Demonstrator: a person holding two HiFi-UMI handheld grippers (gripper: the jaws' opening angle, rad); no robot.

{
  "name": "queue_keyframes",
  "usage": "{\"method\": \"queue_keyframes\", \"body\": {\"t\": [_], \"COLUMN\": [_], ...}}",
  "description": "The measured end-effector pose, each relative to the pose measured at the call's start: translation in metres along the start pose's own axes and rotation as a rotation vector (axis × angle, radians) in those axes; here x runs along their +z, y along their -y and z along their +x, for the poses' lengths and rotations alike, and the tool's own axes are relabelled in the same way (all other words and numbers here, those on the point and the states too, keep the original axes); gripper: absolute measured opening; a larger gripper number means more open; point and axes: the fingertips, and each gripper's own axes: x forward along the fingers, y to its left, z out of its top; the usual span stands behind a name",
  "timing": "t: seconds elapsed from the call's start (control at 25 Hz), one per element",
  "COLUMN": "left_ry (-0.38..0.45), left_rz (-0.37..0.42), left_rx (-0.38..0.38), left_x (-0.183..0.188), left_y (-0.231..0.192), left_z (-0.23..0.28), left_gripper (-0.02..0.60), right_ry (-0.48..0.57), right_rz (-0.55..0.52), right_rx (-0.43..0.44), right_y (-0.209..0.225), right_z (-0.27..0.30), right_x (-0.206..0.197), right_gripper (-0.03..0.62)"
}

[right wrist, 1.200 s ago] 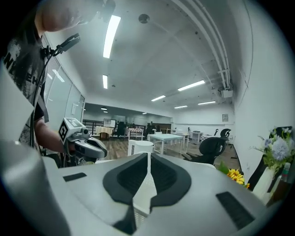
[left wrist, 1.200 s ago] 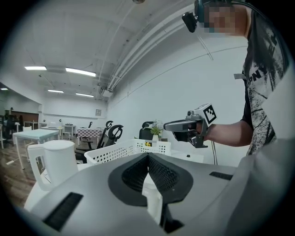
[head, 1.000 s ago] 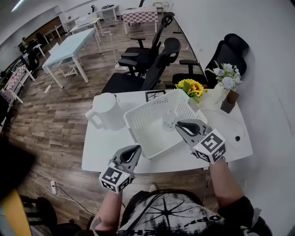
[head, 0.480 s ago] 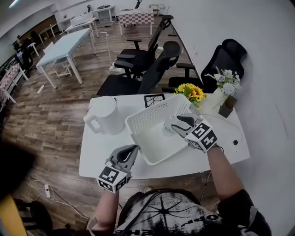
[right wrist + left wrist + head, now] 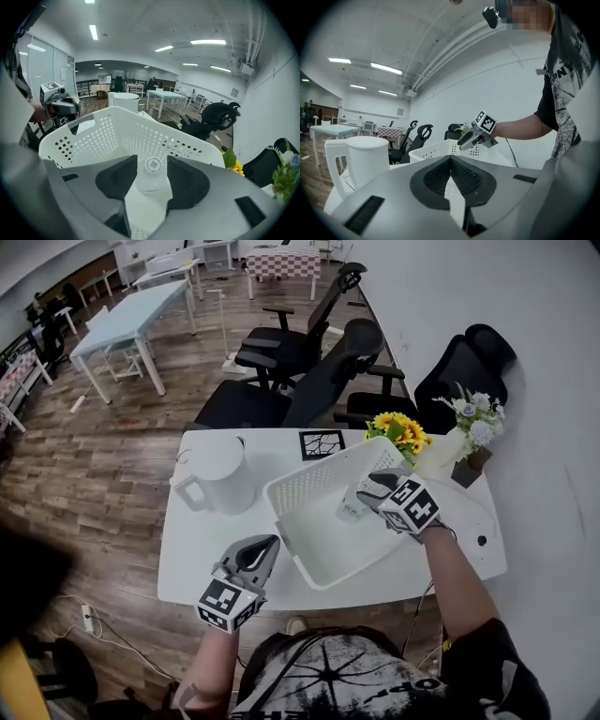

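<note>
Left gripper (image 5: 267,547) sits in the lower left of the head view, held in front of the near edge of the white table (image 5: 197,549). It touches nothing. In its own view its jaws are together, tips meeting, with nothing between them; it looks parked there to stay out of the other hand's way. Up and a little left of it, a white jug (image 5: 217,474) stands upright on the table, just beside the left wall of the basket but apart from it.

At the middle of the frame lies the white perforated basket (image 5: 319,486), turned at an angle to the table edge, its open top giving free access from above. A small clear bottle (image 5: 352,506) stands upright inside it, close to the right-hand wall, cap up.

Right of centre, the right gripper (image 5: 370,488) reaches down over that wall into the basket. In the right gripper view its jaws stand apart on either side of the bottle's cap and shoulders, with a slim gap on each side, so they straddle it rather than clamp it. Sunflowers (image 5: 398,430) stand beyond the basket's far corner, clear of the reach.
</note>
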Motion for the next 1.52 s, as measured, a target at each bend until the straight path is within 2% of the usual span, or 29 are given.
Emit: {"method": "queue_keyframes", "body": {"t": [0.24, 0.44, 0.72, 1.08, 1.28, 1.52], "left_ry": [-0.006, -0.009, -0.013, 0.000, 0.006, 0.026], "left_rz": [-0.013, -0.027, -0.051, -0.043, -0.029, -0.007], "left_rx": [0.005, -0.002, -0.007, 0.002, 0.011, 0.005], "left_x": [-0.004, -0.008, -0.015, -0.011, -0.006, 0.004], "left_y": [-0.015, -0.020, -0.019, -0.020, -0.021, -0.020], "left_z": [0.005, 0.010, 0.009, 0.003, -0.002, -0.004], "left_gripper": [0.010, 0.010, 0.010, 0.011, 0.009, 0.010], "right_ry": [-0.069, -0.038, -0.016, -0.008, 0.053, 0.198], "right_rz": [0.061, 0.124, 0.114, 0.085, 0.086, 0.102], "right_rx": [0.083, 0.129, 0.126, 0.124, 0.131, 0.106], "right_y": [0.002, 0.004, 0.004, 0.001, -0.004, -0.007], "right_z": [0.026, 0.031, 0.033, 0.031, 0.019, -0.007], "right_x": [-0.014, -0.011, -0.006, -0.004, 0.011, 0.043], "right_gripper": [0.193, 0.164, 0.156, 0.155, 0.155, 0.155]}}
